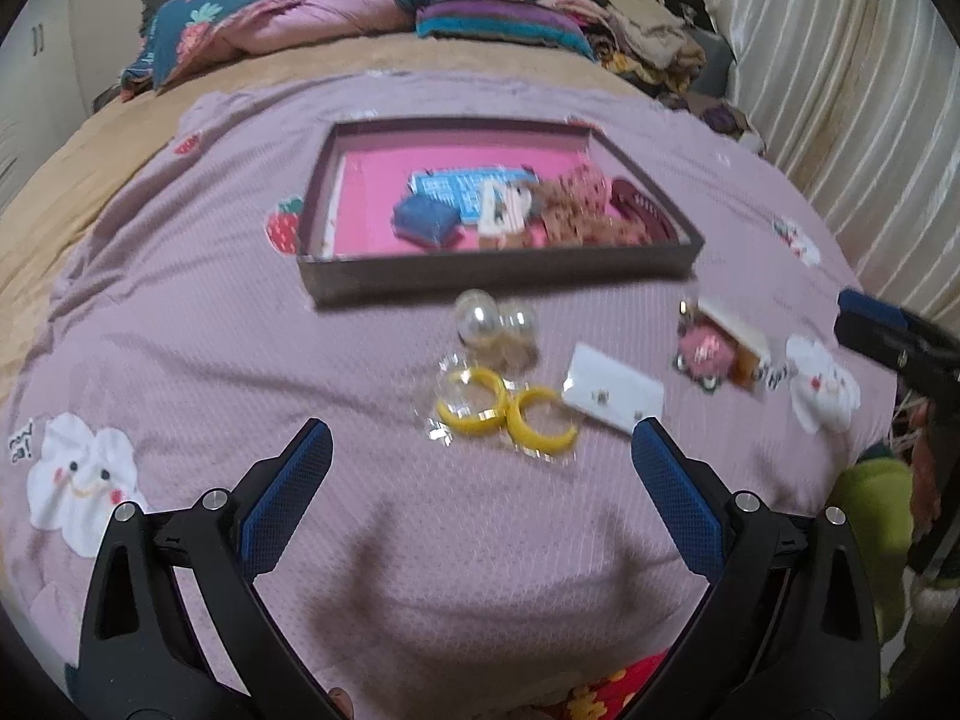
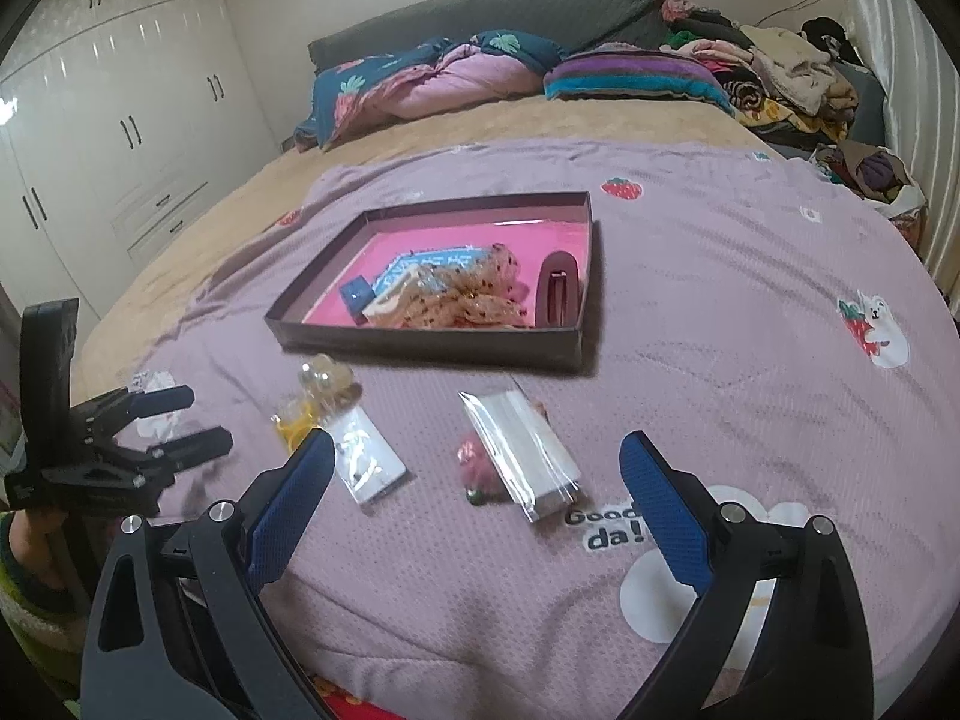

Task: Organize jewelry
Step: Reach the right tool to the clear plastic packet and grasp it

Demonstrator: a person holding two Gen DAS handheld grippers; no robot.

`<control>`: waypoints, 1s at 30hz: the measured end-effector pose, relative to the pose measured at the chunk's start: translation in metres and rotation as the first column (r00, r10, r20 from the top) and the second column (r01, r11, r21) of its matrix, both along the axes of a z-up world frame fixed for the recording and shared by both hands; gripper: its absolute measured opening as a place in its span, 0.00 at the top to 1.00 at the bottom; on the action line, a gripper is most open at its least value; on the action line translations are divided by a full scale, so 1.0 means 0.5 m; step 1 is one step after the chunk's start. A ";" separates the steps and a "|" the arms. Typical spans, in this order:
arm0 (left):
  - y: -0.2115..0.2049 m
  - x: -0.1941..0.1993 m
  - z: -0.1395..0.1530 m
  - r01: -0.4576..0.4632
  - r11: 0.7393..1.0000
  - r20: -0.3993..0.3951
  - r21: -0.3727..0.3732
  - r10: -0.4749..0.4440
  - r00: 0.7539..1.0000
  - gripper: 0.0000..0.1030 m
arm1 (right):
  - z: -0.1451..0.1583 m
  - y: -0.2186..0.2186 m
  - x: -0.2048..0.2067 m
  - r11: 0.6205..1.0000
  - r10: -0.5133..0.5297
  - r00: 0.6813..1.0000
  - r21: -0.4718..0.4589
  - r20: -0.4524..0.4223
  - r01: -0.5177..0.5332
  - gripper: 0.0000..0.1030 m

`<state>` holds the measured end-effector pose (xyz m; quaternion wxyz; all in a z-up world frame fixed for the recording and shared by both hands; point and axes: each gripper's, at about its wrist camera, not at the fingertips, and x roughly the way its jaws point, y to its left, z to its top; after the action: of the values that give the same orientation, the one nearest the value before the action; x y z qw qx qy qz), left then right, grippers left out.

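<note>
A dark tray with a pink floor [image 1: 498,276] [image 2: 432,339] lies on the mauve bedspread and holds a blue box [image 1: 423,222], a blue card, spotted fabric pieces and a dark hair clip [image 2: 560,288]. In front of it lie clear bead earrings [image 1: 495,321], yellow hoop earrings in a clear bag [image 1: 507,411], a white earring card [image 1: 612,393] [image 2: 366,459], a pink ornament [image 1: 705,354] [image 2: 477,465] and a clear packet [image 2: 522,450]. My left gripper [image 1: 480,441] is open, just short of the hoops. My right gripper [image 2: 477,450] is open, over the packet and the pink ornament.
Folded quilts and a heap of clothes [image 2: 780,84] lie at the head of the bed. A curtain [image 1: 852,90] hangs on the right. White wardrobes [image 2: 108,120] stand on the left. The right gripper shows at the right edge of the left wrist view [image 1: 888,330], the left gripper at the left of the right wrist view [image 2: 174,420].
</note>
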<state>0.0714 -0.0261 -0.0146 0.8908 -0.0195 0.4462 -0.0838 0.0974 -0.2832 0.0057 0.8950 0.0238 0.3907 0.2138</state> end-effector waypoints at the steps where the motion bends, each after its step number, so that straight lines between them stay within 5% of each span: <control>1: -0.003 -0.001 -0.007 0.006 1.000 -0.008 0.003 -0.006 1.000 0.09 | -0.002 0.001 0.000 1.000 0.000 1.000 -0.006 0.000 0.000 0.08; 21: -0.027 0.053 -0.093 0.052 0.998 -0.106 0.045 -0.047 0.993 0.09 | -0.078 0.001 0.053 0.996 0.025 0.998 -0.085 -0.053 -0.029 0.08; 30: -0.042 0.072 -0.100 0.080 0.996 -0.110 0.047 -0.075 0.991 0.09 | -0.127 0.005 0.110 0.994 0.082 0.987 -0.061 -0.138 -0.092 0.40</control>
<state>0.1072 -0.0474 -0.0646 0.8617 0.0162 0.4961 -0.1058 0.1525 -0.2809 -0.0576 0.8566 -0.0090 0.4581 0.2372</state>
